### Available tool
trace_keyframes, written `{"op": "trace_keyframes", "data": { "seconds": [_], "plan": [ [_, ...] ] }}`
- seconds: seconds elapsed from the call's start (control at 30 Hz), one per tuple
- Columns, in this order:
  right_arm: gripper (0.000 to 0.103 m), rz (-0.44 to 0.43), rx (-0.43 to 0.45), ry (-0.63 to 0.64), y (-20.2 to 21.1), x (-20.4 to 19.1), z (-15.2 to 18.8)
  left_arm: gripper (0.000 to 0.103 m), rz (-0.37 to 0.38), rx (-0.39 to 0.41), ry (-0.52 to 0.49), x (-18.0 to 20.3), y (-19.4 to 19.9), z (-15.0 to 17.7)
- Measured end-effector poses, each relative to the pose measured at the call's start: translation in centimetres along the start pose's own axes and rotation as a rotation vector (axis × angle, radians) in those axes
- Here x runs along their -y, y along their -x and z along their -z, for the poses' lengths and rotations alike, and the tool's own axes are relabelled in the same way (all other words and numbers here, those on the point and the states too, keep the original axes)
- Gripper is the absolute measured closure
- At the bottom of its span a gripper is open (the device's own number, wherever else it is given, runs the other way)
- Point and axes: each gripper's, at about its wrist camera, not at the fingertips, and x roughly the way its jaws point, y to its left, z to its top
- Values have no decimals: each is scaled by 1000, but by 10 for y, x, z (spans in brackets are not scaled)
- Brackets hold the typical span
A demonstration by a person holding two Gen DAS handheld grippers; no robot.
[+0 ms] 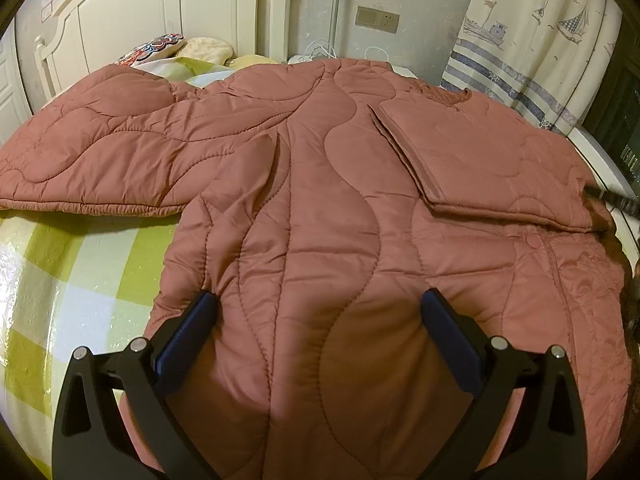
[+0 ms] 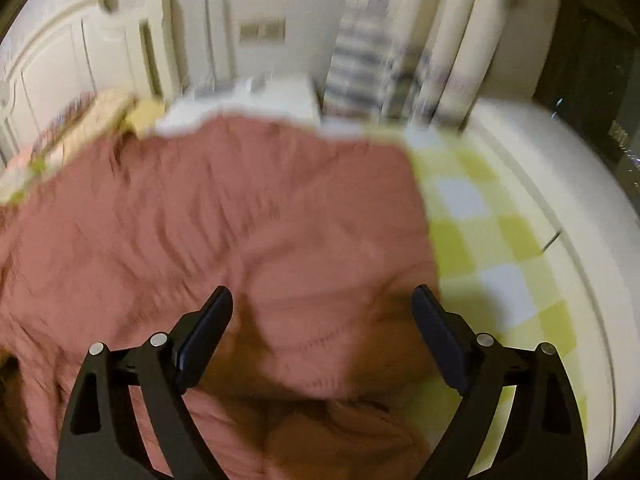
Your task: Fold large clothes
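Left claw (image 1: 316, 312) spread wide, grasping nothing, over coat (image 1: 320, 200). Right claw (image 2: 322, 308) also spread, empty, above coat's right edge; that view blurred. Coat lies flat on bed (image 1: 60, 272), one sleeve (image 1: 100, 160) out left, other sleeve (image 1: 492, 164) folded across body.

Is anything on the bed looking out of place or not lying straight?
Nothing is damaged or spilled. The pink quilted coat lies unevenly: one sleeve sticks out sideways over the checked sheet, while the other side is already folded in as a flat panel.
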Motion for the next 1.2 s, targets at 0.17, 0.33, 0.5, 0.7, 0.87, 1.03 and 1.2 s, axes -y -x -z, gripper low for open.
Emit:
{"op": "trace_keyframes", "data": {
  "seconds": [0.17,0.33,0.5,0.7,0.87,1.03,1.2],
  "plan": [
    [5,56,-32,61,-28,-26,-4,2,1,0,1,0,0,0],
    [5,35,-96,-15,-27,-18,-2,2,8,2,6,-2,0,0],
    [5,-166,38,106,33,-68,21,2,29,15,26,-4,2,0],
    [5,-117,-60,266,9,-114,42,4,172,175,259,-58,36,4],
    [5,-129,103,163,59,-77,42,4,160,372,669,-183,75,23],
    [5,-100,108,47,50,-30,48,4,89,421,945,-299,74,17],
    [5,-145,80,-81,35,-6,48,60,115,397,991,-337,57,-20]
  ]
}}
